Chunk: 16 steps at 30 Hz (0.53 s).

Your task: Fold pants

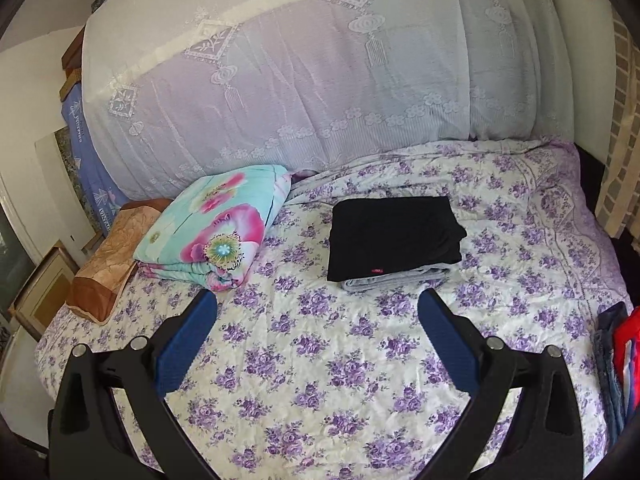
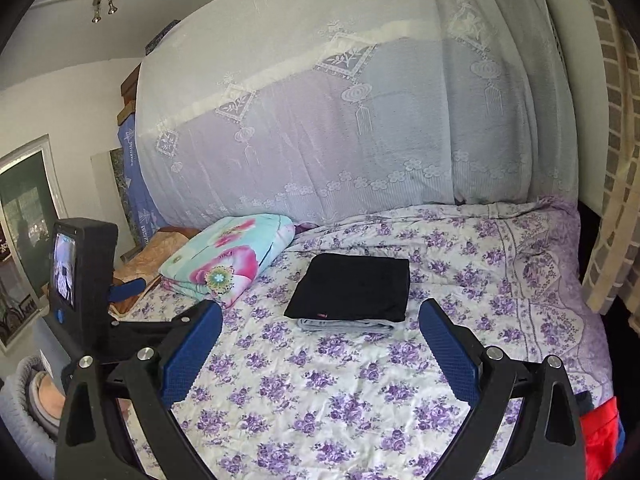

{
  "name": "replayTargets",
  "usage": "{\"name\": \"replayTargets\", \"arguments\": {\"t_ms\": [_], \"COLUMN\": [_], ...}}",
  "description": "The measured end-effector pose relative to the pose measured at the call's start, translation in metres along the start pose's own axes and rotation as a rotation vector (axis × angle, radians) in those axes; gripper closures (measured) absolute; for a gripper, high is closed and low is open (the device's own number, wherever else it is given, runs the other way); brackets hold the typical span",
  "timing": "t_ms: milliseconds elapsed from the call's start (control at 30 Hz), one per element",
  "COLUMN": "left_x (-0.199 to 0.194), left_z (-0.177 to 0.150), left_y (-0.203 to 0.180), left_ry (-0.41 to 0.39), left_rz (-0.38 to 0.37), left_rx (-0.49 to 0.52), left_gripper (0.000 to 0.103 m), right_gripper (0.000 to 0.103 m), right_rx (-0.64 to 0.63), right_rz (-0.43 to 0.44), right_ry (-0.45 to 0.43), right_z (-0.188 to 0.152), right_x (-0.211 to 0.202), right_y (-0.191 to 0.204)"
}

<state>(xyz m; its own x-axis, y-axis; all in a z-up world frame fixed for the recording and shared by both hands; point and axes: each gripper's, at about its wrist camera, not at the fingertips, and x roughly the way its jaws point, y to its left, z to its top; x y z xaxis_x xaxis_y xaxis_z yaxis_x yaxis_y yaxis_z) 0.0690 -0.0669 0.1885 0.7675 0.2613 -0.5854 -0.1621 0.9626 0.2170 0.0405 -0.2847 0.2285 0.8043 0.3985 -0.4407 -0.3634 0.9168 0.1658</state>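
Lying near the middle of both frames, the black pants [image 1: 394,238] are folded into a neat rectangle and stacked on a folded grey garment [image 1: 394,278] whose edge peeks out below them, on the bed's purple-flowered bedspread [image 1: 320,360]. A small red tag shows at the lower edge of the black fabric. The left gripper [image 1: 318,308] hangs over the bedspread in the lower part of its view, its blue-padded fingers [image 1: 188,336] spread wide with nothing between them, the stack sitting above the gap and well apart from the tips. The right gripper [image 2: 320,316] stands the same way in its view, fingers [image 2: 446,344] wide and empty, with the stack just above the gap. In the right wrist view, the back of the left gripper, with its small lit screen, shows at the left edge. To the left of the pants rests a folded turquoise quilt [image 1: 218,226] with big pink flowers, and further left a tan pillow [image 1: 108,268]. A white lace curtain [image 1: 320,80] fills the upper half of both frames. Red cloth [image 1: 626,344] shows at the lower right edge.
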Motion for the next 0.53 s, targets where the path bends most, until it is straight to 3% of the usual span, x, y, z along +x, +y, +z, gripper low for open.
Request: {"name": "replayTargets", "arguments": {"t_ms": [133, 533], "left_x": [-0.001, -0.009], "left_z": [0.0, 0.017], "left_y": [-0.003, 0.03], "left_ry": [0.002, -0.044], "left_rz": [-0.058, -0.146], "left_rx": [-0.003, -0.041], "left_gripper": [0.005, 0.005], "right_gripper": [0.004, 0.004], "right_rx": [0.046, 0.071], "right_rz": [0.039, -0.008], "right_ry": [0.021, 0.011], "right_z": [-0.004, -0.001], "right_x": [0.009, 0.005], "right_y": [-0.003, 0.03]}}
